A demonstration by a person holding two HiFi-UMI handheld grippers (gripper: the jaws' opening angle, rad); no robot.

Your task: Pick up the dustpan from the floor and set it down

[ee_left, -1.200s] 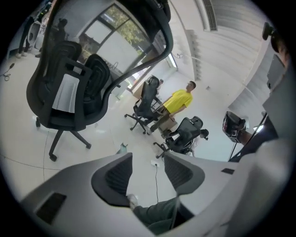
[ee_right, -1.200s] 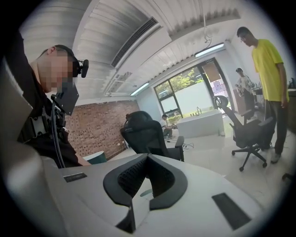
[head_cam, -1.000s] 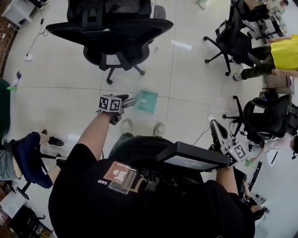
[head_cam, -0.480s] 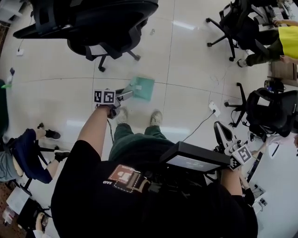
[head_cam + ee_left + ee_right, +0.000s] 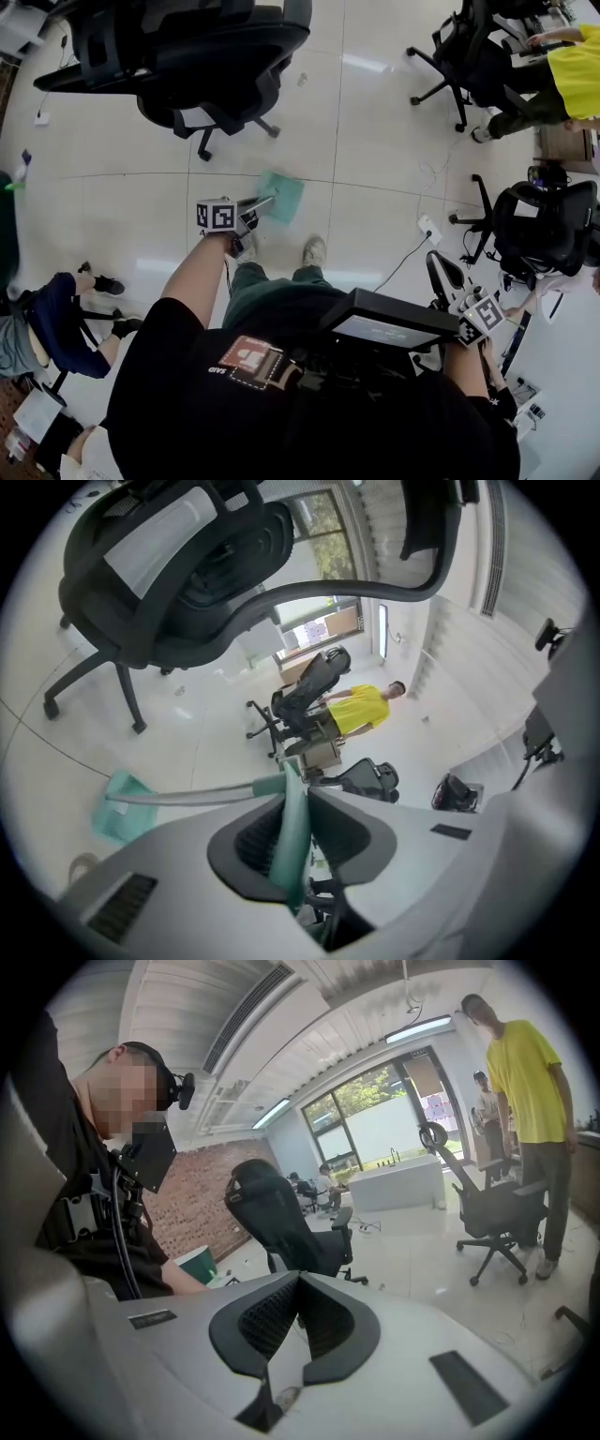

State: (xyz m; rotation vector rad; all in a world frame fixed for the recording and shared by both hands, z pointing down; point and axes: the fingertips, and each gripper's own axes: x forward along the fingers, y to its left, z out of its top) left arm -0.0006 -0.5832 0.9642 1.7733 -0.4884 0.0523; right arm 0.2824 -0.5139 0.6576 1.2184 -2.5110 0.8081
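Left claw (image 5: pixel 296 791) has just closed, pinching the mint-green plastic dustpan (image 5: pixel 281 195) by its handle (image 5: pixel 289 841), right claw (image 5: pixel 298 1288) pressed together empty; lifting and set-down apparently remain

Dustpan (image 5: pixel 281 195), frame centre: teal-green pan, silver-grey shaft. Floor (image 5: pixel 394 122): glossy off-white tiles. Chair (image 5: pixel 178 47), upper left: black. Shirt (image 5: pixel 574 80), upper right: yellow.

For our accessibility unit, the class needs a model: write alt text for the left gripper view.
The left claw has just closed on the handle of a green dustpan, whose shaft runs left to the pan. A black office chair stands behind.
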